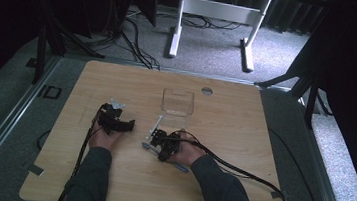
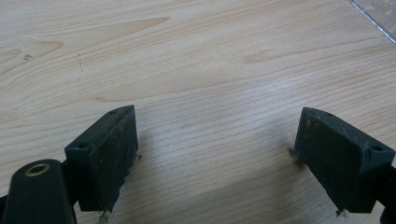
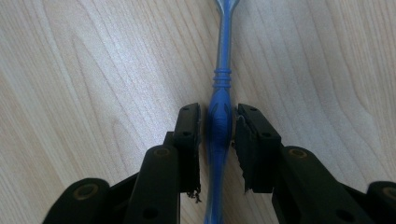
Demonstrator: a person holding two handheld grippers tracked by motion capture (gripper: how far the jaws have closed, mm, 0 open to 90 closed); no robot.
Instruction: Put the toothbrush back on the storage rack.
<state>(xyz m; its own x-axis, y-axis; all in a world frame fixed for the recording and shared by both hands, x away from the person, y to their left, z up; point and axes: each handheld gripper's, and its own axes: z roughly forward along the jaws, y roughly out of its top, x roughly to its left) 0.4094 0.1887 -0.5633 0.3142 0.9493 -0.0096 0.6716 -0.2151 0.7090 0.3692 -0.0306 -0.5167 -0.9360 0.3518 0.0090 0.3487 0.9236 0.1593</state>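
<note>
Blue spoon point(image 3: 219, 122) flat on the bench point(image 1: 243, 137), long axis running straight ahead between the right gripper point(image 3: 217, 119) fingers point(image 3: 189, 133), closed in against the handle's thick part. Lies in front of the clear box point(image 1: 178, 102). Left gripper point(image 2: 217, 135) spread wide over bare wood, empty, farther from the spoon.

On the counter point(image 1: 243, 137): one clear box point(image 1: 178, 102), one blue spoon point(image 3: 219, 116), one white utensil point(image 1: 156, 124), and two tongs.
</note>
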